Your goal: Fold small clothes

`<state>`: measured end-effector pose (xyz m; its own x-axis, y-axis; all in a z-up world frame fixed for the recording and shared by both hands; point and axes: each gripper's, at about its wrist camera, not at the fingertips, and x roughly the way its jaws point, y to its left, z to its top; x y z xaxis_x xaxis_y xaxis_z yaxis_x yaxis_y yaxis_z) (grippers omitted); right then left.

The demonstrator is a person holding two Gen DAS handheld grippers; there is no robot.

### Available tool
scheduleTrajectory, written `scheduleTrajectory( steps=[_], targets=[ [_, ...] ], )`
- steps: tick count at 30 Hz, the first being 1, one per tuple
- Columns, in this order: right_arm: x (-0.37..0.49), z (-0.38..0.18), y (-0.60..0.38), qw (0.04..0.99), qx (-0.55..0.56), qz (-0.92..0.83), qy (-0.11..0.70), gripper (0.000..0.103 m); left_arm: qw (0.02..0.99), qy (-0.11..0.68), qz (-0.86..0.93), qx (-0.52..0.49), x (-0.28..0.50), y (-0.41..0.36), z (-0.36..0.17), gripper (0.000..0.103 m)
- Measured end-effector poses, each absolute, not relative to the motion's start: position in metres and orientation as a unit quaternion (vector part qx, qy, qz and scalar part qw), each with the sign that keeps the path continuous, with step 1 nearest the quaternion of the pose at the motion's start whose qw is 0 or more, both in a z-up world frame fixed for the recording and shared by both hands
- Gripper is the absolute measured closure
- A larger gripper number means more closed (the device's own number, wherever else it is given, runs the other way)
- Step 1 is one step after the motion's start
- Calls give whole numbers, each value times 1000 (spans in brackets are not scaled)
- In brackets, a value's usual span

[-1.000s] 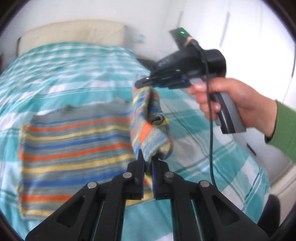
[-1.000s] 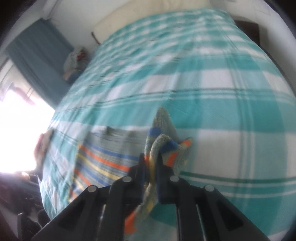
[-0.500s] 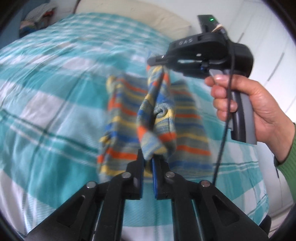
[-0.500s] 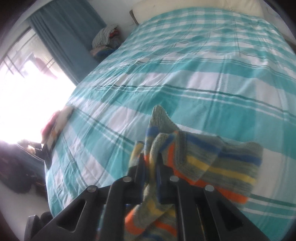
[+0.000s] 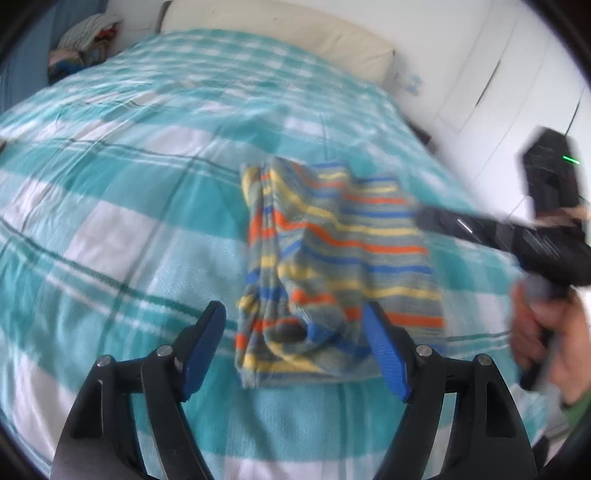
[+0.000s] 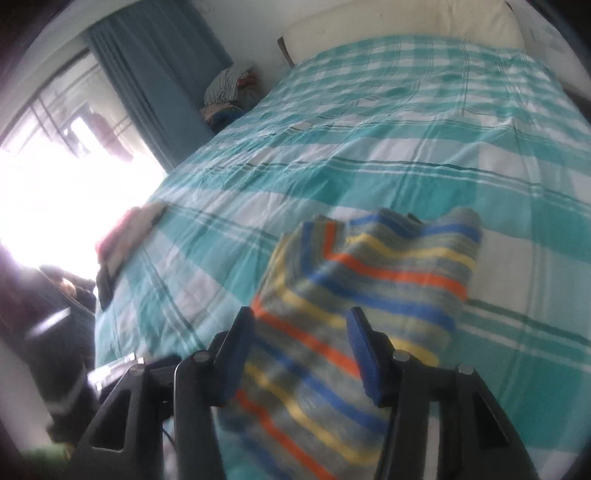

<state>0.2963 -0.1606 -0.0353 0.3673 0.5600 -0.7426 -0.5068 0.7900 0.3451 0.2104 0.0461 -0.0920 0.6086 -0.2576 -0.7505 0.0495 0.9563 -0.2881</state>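
A small striped knit garment (image 5: 332,254), grey with orange, blue and yellow bands, lies folded over on the teal plaid bed (image 5: 122,192). My left gripper (image 5: 295,325) is open just above its near edge, holding nothing. My right gripper (image 6: 299,328) is open over the same garment (image 6: 362,295), empty. In the left wrist view the right gripper (image 5: 424,218) reaches in from the right, its tip at the garment's right edge, blurred.
A cream pillow (image 5: 280,33) lies at the head of the bed. A pile of clothes (image 6: 229,92) sits beside the bed by a blue curtain (image 6: 155,74). Folded items (image 6: 125,236) lie at the bed's left edge. White cupboard doors (image 5: 498,74) stand to the right.
Both grippers were shut on the garment's edge and carried it over the rest. Now both have opened and let go, and the garment lies folded on the bed.
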Motion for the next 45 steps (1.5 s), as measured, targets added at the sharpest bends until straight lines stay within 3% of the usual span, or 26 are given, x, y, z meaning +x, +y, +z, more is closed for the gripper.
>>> scheduleTrajectory(
  steps=[6,12,14,16,19,22,24,26,29,34,39,45],
  targets=[
    [226,-108,-157,798,-55,308,515,65,870,482,-11,-102,232,55,-135,29],
    [219,-92,-170,811,-44,313,493,66,872,480,-22,-87,220,70,-111,28],
    [230,-76,-174,822,-54,306,478,66,882,463,-22,-88,229,76,-95,26],
    [249,-62,-180,834,-50,294,464,66,887,449,-39,-99,252,77,-80,15],
    [292,-46,-183,854,-36,269,443,66,883,452,-73,-102,292,65,-74,12],
    [332,-46,-180,861,-11,259,438,66,866,488,-87,-59,337,44,-94,14],
    [357,-58,-173,856,-5,252,450,66,861,505,-47,-27,355,43,-116,22],
    [377,-85,-169,844,-8,233,483,66,860,507,-29,-49,362,57,-132,18],
    [378,-101,-166,854,-21,220,471,65,866,494,-23,-70,359,66,-132,16],
    [348,-73,-165,870,-30,208,447,60,875,481,-26,-55,330,64,-109,17],
    [279,-50,-165,870,-47,242,427,52,882,466,-46,-46,281,57,-93,8],
    [210,-99,-166,832,-70,237,497,51,869,493,-23,28,245,41,-120,8]
  ],
)
